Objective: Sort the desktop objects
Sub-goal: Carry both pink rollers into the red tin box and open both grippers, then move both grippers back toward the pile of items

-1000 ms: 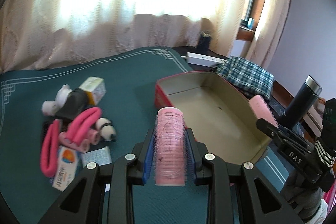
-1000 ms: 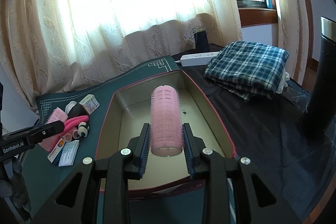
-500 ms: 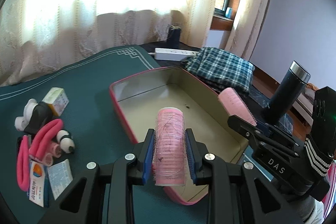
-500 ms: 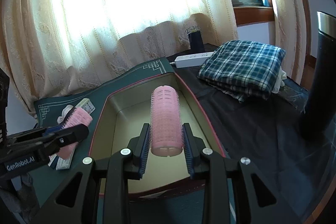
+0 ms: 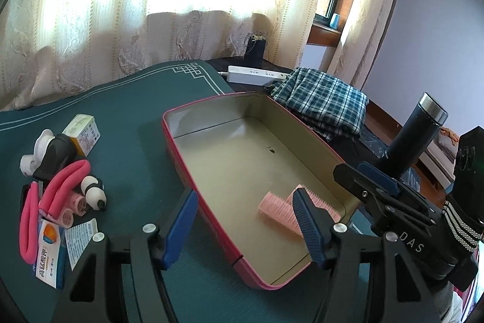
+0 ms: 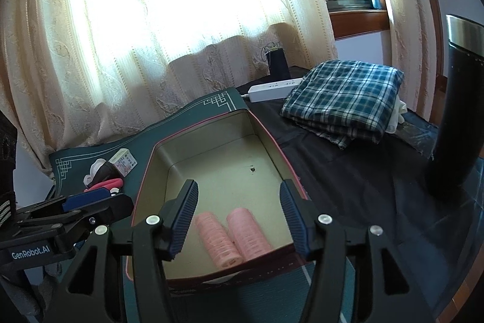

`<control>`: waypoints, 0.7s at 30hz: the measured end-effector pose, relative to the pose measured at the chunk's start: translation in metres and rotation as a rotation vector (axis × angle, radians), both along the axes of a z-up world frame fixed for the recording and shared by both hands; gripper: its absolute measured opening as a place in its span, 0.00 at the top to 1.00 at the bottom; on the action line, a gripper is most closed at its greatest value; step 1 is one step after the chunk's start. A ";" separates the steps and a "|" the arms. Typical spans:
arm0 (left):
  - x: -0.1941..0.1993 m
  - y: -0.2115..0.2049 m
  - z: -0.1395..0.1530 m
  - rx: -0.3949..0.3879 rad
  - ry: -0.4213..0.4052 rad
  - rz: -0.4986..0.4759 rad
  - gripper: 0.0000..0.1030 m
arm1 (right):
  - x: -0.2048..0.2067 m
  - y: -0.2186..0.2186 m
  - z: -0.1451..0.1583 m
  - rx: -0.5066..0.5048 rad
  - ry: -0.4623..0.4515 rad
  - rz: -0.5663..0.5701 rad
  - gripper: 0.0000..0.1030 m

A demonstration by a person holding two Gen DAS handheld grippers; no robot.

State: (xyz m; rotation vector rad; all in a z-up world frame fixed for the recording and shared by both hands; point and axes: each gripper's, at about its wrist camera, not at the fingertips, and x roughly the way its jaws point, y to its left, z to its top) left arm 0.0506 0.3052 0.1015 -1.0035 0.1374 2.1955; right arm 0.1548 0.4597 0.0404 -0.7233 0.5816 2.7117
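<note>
Two pink hair rollers (image 6: 216,241) (image 6: 248,232) lie side by side at the near end of the red tin (image 6: 145,171) with the gold inside. In the left wrist view the same rollers (image 5: 276,211) rest in the tin (image 5: 172,138) near its right corner. My left gripper (image 5: 245,194) hangs over the tin's near wall, its jaws opening with nothing between the pads. My right gripper (image 6: 238,189) hovers above the rollers, its jaws opening too, and holds nothing. Each gripper shows in the other's view: the right (image 5: 378,189), the left (image 6: 90,205).
A pile sits on the green mat (image 5: 121,117) left of the tin: pink foam curlers (image 5: 60,183), small medicine boxes (image 5: 45,253), a panda figure (image 5: 93,192). Right of the tin are a folded plaid cloth (image 5: 323,102), a white power strip (image 5: 257,74) and a dark flask (image 5: 417,135).
Both grippers were shut on a pink roller; both have opened and the rollers now lie in the tin. The left gripper came right over the tin.
</note>
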 end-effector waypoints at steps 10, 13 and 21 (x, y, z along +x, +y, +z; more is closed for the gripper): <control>0.002 -0.021 -0.003 0.007 -0.015 0.032 0.35 | 0.001 -0.015 0.006 0.005 0.003 0.021 0.40; 0.001 -0.033 -0.002 0.009 -0.008 0.061 0.35 | 0.001 -0.025 0.011 0.013 0.011 0.039 0.38; -0.012 -0.091 -0.007 0.010 -0.002 0.191 0.35 | -0.003 -0.063 0.022 0.038 0.026 0.114 0.34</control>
